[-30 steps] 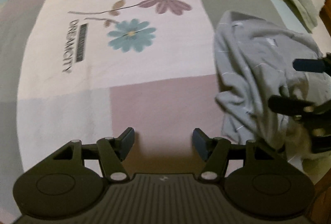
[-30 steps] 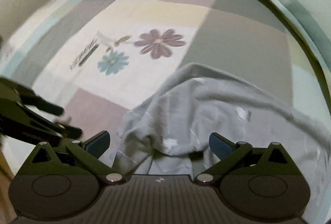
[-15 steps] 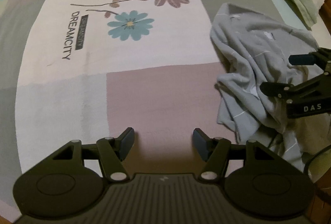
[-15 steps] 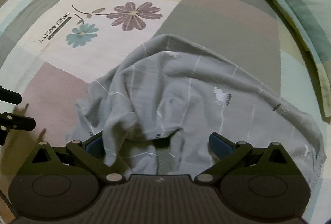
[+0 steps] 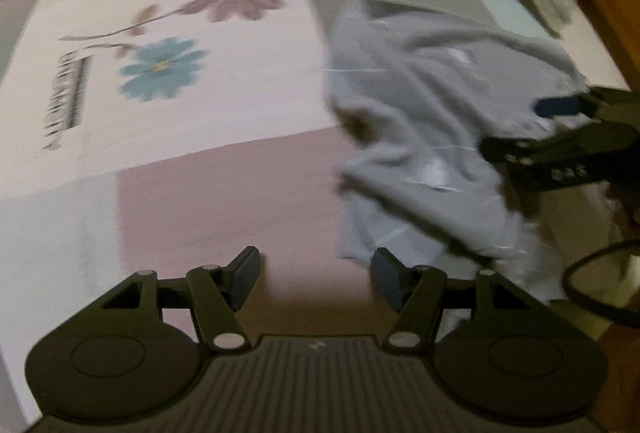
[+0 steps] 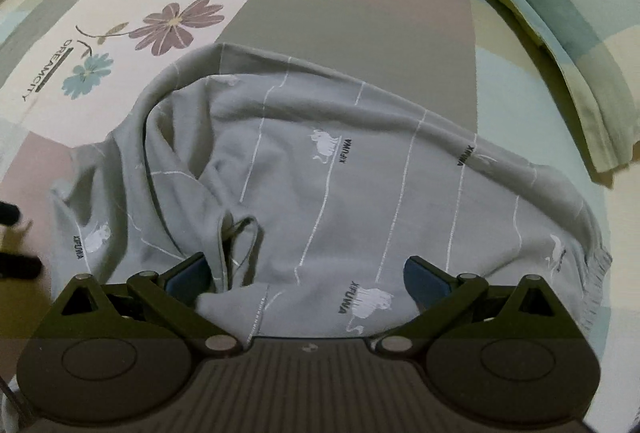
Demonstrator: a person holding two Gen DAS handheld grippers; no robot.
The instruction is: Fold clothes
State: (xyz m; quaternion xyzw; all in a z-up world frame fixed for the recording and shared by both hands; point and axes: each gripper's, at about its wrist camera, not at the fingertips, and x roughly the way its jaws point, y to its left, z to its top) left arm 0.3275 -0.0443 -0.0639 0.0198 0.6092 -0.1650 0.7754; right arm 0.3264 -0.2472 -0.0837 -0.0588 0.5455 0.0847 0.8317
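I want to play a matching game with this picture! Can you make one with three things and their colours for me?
Things:
1. crumpled shirt
2. big flower
3. small flower

Colours:
a. blue
b. grey with thin white lines
c. purple

Pairs: 1-b, 2-c, 3-a

garments: 1 grey garment (image 6: 320, 169) | hand-held grippers: 2 | pillows: apparently 1 pillow (image 6: 560, 5)
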